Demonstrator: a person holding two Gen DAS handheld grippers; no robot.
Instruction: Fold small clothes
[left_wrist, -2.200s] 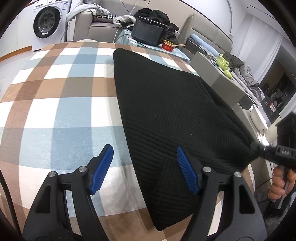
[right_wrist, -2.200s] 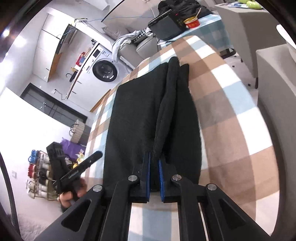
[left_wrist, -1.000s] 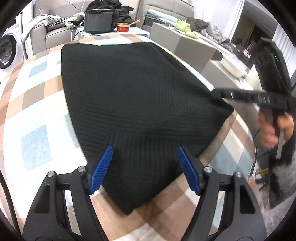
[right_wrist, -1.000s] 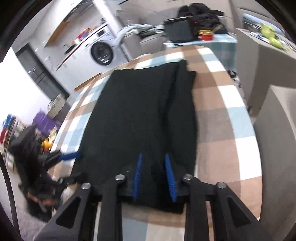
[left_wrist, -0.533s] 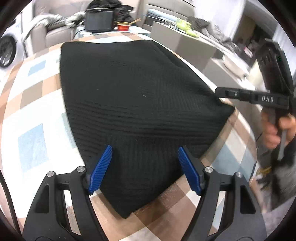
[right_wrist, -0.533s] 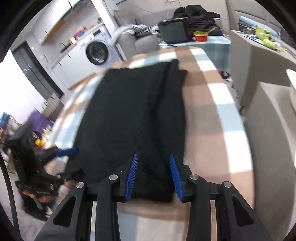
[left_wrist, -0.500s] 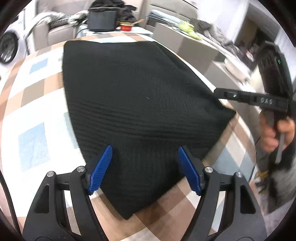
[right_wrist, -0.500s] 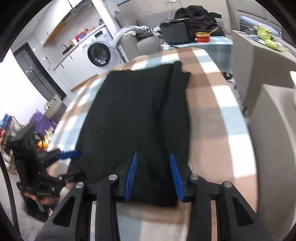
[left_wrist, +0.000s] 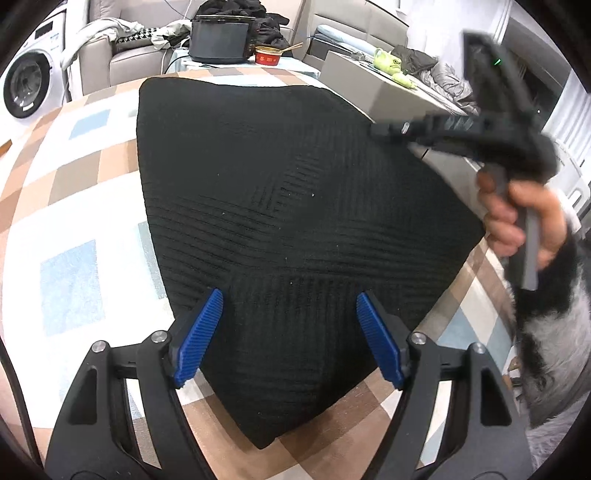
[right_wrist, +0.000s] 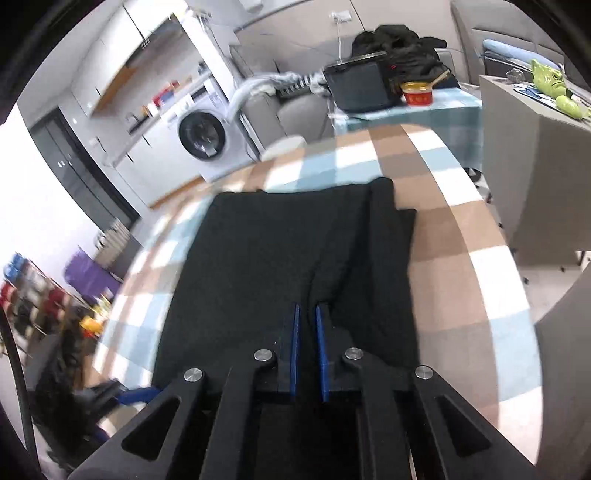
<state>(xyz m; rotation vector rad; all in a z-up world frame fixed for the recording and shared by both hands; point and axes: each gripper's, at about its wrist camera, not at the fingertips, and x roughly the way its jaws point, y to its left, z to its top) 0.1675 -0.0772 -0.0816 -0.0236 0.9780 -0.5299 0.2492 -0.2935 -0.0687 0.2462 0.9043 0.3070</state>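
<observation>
A black knit garment (left_wrist: 288, 206) lies spread flat on the checked worktop (left_wrist: 74, 206), filling the middle of the left wrist view from the top centre down to a pointed corner at the bottom centre. The left gripper (left_wrist: 290, 338) hovers over that near corner with its blue pads wide apart and nothing between them, one pad over the left edge of the cloth, the other over its ribbed hem. It looks poised to come down on the corner, probably so that this end can be lifted for a fold.

In the right wrist view the right gripper (right_wrist: 307, 345) sits low at the bottom centre, its blue pads drawn nearly together with a thin gap showing. A raised ridge of the garment (right_wrist: 280, 258) runs up from just ahead of the pads, but the motion blur keeps me from telling whether fabric is pinched between them. From the left wrist view that gripper (left_wrist: 384, 129) appears at the upper right, held by a hand (left_wrist: 517, 221) above the cloth's right edge.

Working from the two near corners would let both lift the same end together and carry it over evenly.
</observation>
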